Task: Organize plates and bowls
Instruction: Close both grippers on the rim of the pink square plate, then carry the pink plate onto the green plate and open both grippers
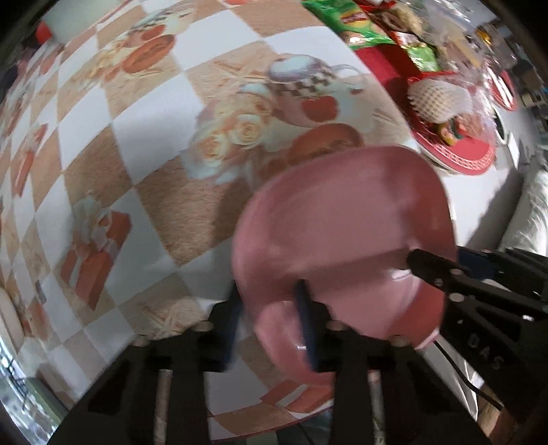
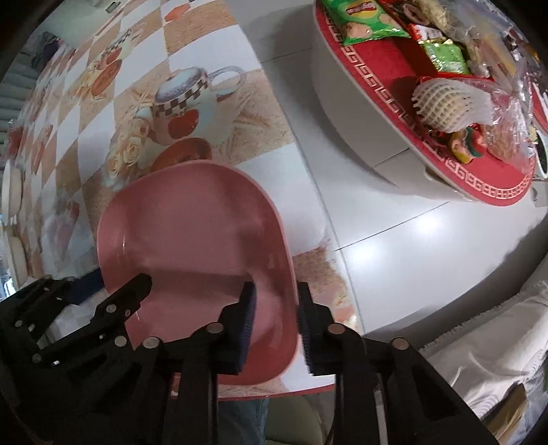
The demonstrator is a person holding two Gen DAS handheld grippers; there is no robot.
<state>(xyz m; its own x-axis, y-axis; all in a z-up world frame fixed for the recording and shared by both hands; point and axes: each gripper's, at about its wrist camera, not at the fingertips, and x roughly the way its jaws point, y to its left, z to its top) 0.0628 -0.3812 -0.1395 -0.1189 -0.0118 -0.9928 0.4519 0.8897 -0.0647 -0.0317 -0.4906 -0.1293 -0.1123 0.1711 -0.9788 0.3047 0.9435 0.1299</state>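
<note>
1 pink, glossy, rounded-square bowl (image 2: 191,239), smooth glazed finish, deep with upturned walls. It sits over the near edge of the table, tilted in the left wrist view, straddled by both tools; whether its base touches the cloth I cannot tell.

2 black hand-held grippers, each with 2 fingers faced in dark blue ribbed pads. Left gripper (image 1: 270,325): 1 pad inside the bowl, 1 outside, the near-left wall between them; fingers part-spread, and firm contact with the rim cannot be judged through the motion blur. Right gripper (image 2: 275,325): 1 pad inside, 1 outside the bowl's right wall, the rim running through the gap; a sliver of space shows on each side, so a true pinch cannot be confirmed.

Each tool shows in the other's camera at the opposite rim of the bowl.

1 glossy checkered tablecloth (image 1: 144,191), tan and white squares, printed with cups, roses, red apples and gift boxes.

1 round red tray with a Greek-key border (image 2: 486,185) on a pale grey stand, well apart from the bowl, heaped with goods: 1 green snack bag (image 2: 363,24), 1 white foam-net fruit sleeve (image 2: 441,102), clear crinkled plastic wrap.

Pale glossy floor tiles (image 2: 428,246) beyond the table edge.
</note>
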